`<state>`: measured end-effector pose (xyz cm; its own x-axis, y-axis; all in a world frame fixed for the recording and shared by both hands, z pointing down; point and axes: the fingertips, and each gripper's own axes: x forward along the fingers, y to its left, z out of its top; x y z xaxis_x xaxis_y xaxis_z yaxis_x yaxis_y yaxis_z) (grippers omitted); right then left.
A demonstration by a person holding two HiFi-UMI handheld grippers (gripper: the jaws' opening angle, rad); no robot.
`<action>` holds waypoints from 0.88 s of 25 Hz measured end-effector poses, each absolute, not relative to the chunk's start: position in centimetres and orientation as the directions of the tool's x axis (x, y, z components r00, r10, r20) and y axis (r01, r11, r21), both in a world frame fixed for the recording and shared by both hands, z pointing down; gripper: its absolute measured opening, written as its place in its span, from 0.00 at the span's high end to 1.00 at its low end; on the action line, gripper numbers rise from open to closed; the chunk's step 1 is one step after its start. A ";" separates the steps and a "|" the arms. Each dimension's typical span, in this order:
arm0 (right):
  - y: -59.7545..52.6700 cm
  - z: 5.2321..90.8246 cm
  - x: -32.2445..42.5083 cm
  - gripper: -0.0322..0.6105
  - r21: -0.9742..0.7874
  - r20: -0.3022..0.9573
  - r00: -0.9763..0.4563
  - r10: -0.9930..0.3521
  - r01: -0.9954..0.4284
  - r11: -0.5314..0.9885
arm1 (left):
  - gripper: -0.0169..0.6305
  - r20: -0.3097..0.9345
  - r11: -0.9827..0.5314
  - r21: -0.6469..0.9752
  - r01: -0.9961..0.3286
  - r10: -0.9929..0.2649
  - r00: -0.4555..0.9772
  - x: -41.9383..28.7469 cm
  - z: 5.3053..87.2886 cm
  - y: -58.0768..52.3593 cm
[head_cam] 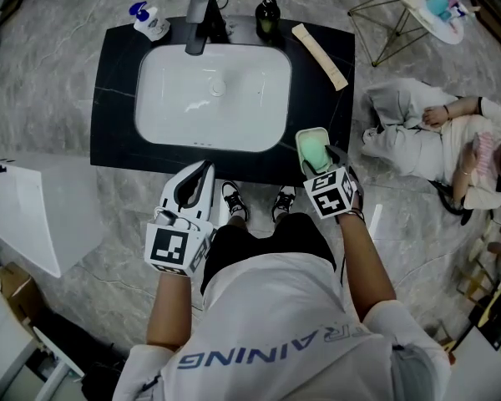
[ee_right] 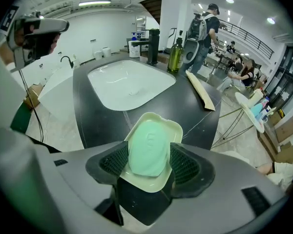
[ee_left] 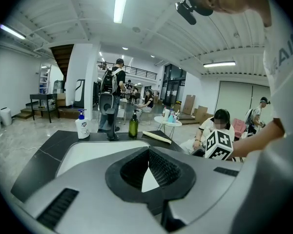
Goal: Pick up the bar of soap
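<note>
Black stone counter [head_cam: 117, 98] with a white basin [head_cam: 209, 90], on a marble floor [head_cam: 50, 82] in an open hall. The green soap [ee_right: 149, 147] lies flat in a pale dish [ee_right: 173, 126] at the counter's front right corner, its long axis running front to back. The right gripper [ee_right: 149, 159] has its jaws spread wide either side of the soap, and the left gripper [ee_left: 148, 152] is closed and empty. Faucet [head_cam: 202, 15], two bottles [head_cam: 267, 17] and a beige strip [head_cam: 320, 55] stand well apart at the back.

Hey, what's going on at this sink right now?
A person stands at a black counter with a white sink, holding a hand-held gripper in each hand. The right hand-held gripper points down at a green bar of soap lying in a pale soap dish near the counter's front edge. Its jaws are open, one pad on each side of the bar, not squeezing it. The left hand-held gripper is shut and empty. The soap has not been lifted yet.
</note>
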<state>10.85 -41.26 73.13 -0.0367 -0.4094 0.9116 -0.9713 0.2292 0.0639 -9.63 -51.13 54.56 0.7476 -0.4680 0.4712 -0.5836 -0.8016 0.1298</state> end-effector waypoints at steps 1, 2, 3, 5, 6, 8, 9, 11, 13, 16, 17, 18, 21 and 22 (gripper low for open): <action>-41.3 73.4 10.8 0.55 0.064 0.915 -0.037 -0.403 -0.970 0.235 | 0.97 0.475 -0.801 0.132 -0.585 -0.466 0.746 -9.7 54.8 -51.2; -41.3 73.6 10.8 0.55 0.066 0.918 -0.036 -0.396 -0.968 0.241 | 0.97 0.478 -0.799 0.135 -0.586 -0.465 0.745 -9.7 55.0 -51.2; -41.4 73.8 10.9 0.56 0.067 0.920 -0.035 -0.389 -0.967 0.245 | 0.97 0.480 -0.797 0.138 -0.588 -0.465 0.744 -9.7 55.1 -51.3; -41.4 74.2 11.0 0.56 0.063 0.925 -0.036 -0.378 -0.967 0.248 | 0.97 0.482 -0.794 0.143 -0.591 -0.465 0.742 -9.8 55.4 -51.4; -41.4 74.3 11.1 0.56 0.062 0.927 -0.037 -0.373 -0.966 0.250 | 0.97 0.483 -0.793 0.145 -0.592 -0.466 0.742 -9.9 55.5 -51.5; -41.4 74.4 11.1 0.56 0.061 0.930 -0.038 -0.365 -0.964 0.257 | 0.97 0.486 -0.790 0.147 -0.596 -0.467 0.739 -10.1 55.8 -51.6; -41.5 74.5 11.0 0.56 0.061 0.932 -0.038 -0.362 -0.964 0.258 | 0.97 0.488 -0.788 0.149 -0.597 -0.467 0.738 -10.3 55.9 -51.6; -41.6 74.5 11.1 0.55 0.062 0.932 -0.035 -0.360 -0.965 0.254 | 0.97 0.489 -0.785 0.153 -0.600 -0.468 0.736 -10.5 56.2 -51.5; -41.6 74.4 11.2 0.55 0.069 0.929 -0.028 -0.370 -0.967 0.246 | 0.97 0.489 -0.783 0.157 -0.602 -0.468 0.736 -10.6 56.3 -51.3; -41.8 73.7 11.2 0.55 0.099 0.910 -0.004 -0.415 -0.969 0.228 | 0.97 0.486 -0.785 0.156 -0.600 -0.467 0.738 -10.7 56.1 -51.0; -42.0 73.2 11.2 0.55 0.110 0.900 0.004 -0.435 -0.969 0.219 | 0.97 0.483 -0.786 0.156 -0.598 -0.468 0.740 -10.8 56.0 -51.0; -42.2 72.7 11.2 0.55 0.119 0.891 0.011 -0.455 -0.970 0.211 | 0.97 0.479 -0.788 0.154 -0.597 -0.469 0.742 -10.9 55.8 -50.9; -42.8 71.2 11.2 0.55 0.141 0.863 0.026 -0.505 -0.971 0.191 | 0.97 0.471 -0.794 0.146 -0.590 -0.469 0.747 -11.2 55.1 -50.7; -42.9 70.5 11.3 0.55 0.148 0.852 0.031 -0.523 -0.972 0.183 | 0.97 0.467 -0.797 0.143 -0.587 -0.469 0.750 -11.3 54.8 -50.6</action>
<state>11.29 -42.94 70.54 0.0314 -0.5227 0.8520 -0.9718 0.1833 0.1483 -11.31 -50.57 54.76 0.7496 -0.4690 0.4671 -0.5873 -0.7967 0.1426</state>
